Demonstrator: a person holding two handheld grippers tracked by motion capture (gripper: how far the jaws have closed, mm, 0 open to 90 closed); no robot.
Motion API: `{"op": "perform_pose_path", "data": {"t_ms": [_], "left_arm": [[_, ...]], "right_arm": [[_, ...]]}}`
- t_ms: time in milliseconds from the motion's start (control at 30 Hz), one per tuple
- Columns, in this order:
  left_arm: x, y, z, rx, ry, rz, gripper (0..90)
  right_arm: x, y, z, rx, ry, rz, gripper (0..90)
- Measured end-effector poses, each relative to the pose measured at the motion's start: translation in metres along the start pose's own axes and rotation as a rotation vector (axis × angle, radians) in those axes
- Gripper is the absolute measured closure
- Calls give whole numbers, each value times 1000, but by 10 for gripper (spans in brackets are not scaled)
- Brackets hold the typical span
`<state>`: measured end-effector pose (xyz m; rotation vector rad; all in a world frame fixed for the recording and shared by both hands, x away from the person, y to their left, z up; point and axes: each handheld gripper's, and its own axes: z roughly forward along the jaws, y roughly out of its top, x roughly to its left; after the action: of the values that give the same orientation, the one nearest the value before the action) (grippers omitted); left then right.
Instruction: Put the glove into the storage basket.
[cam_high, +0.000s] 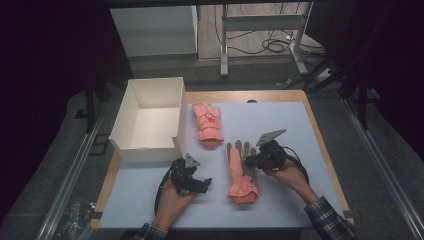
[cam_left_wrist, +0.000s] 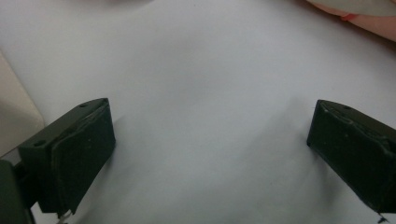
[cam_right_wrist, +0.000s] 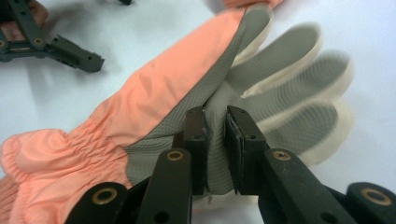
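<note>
An orange glove with a grey palm (cam_high: 241, 172) lies palm up on the white sheet near the front, its cuff toward the person. My right gripper (cam_high: 248, 161) reaches it from the right. In the right gripper view the jaws (cam_right_wrist: 215, 140) pinch a fold of the grey palm fabric (cam_right_wrist: 280, 79) near the finger bases. A second orange glove (cam_high: 208, 124) lies back up farther off, beside the box. My left gripper (cam_high: 202, 184) rests left of the near glove, open with bare sheet between its jaws (cam_left_wrist: 210, 154). It also appears in the right gripper view (cam_right_wrist: 51, 46).
An open white box (cam_high: 145, 95) stands at the back left of the table. The white sheet (cam_high: 295, 125) covers most of the wooden tabletop. Beyond the table are metal frame legs and cables (cam_high: 275, 45) on the floor.
</note>
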<state>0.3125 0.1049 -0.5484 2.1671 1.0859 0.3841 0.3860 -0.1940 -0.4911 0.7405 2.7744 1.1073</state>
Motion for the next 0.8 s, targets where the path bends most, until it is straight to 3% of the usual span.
{"op": "perform_pose_path", "data": {"t_ms": [233,400,700,800], "left_arm": [[-1,0,0,-7,1,-6,10],[0,0,0,-1,2,4,10],[0,0,0,-3,0,0,10],[0,0,0,-2,1,2,10]], "right_arm": [[-3,16,-12,-55,-61,-25,677],[-8,36,-11,-79,-89,-17,615],[-20,69,11,-99,-107,2,555],[-25,79,23,-78,-121,33,513]]}}
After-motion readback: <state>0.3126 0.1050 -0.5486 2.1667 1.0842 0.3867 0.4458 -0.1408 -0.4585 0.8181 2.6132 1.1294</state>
